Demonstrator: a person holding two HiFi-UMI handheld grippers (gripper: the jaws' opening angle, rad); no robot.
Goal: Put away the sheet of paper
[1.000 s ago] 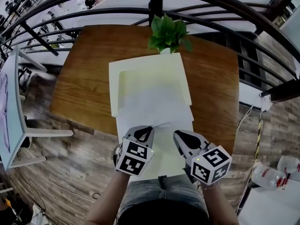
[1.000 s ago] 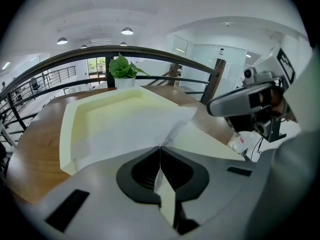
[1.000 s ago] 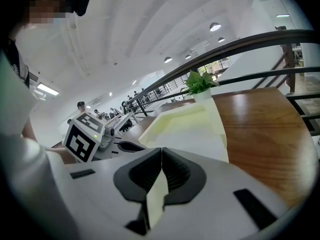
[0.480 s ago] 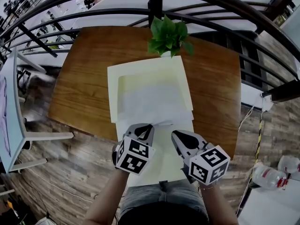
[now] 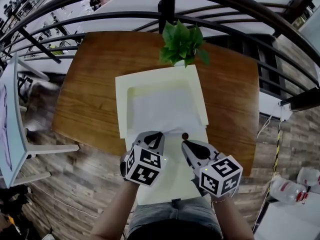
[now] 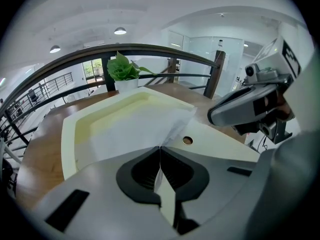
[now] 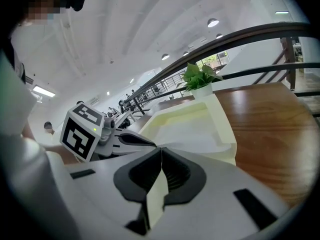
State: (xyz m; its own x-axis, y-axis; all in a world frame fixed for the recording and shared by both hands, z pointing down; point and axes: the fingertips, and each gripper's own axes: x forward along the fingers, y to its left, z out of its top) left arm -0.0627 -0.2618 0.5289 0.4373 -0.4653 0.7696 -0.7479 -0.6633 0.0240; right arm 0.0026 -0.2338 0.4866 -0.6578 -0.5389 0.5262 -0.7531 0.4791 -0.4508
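Pinched sheet of paper (image 5: 162, 106) at near edge in clamped left gripper (image 6: 160, 148); right gripper (image 7: 161, 149) closed, seemingly empty. Looked light, floppy, crease-prone.

We take the tray (image 5: 122, 99) as our mark. It lies on the table (image 5: 90, 84), about midway across. In the tray lies the sheet of paper (image 5: 162, 109), reaching to its near side. Just behind the tray stands the plant (image 5: 181, 43), and behind that runs the railing (image 5: 165, 9). Before the tray its flap (image 5: 172, 181) overhangs the table's near edge and bears a stud (image 5: 185, 135). The left gripper (image 5: 156, 134) sits left of the stud, at the sheet's near edge. The right gripper (image 5: 185, 144) sits just before the stud.
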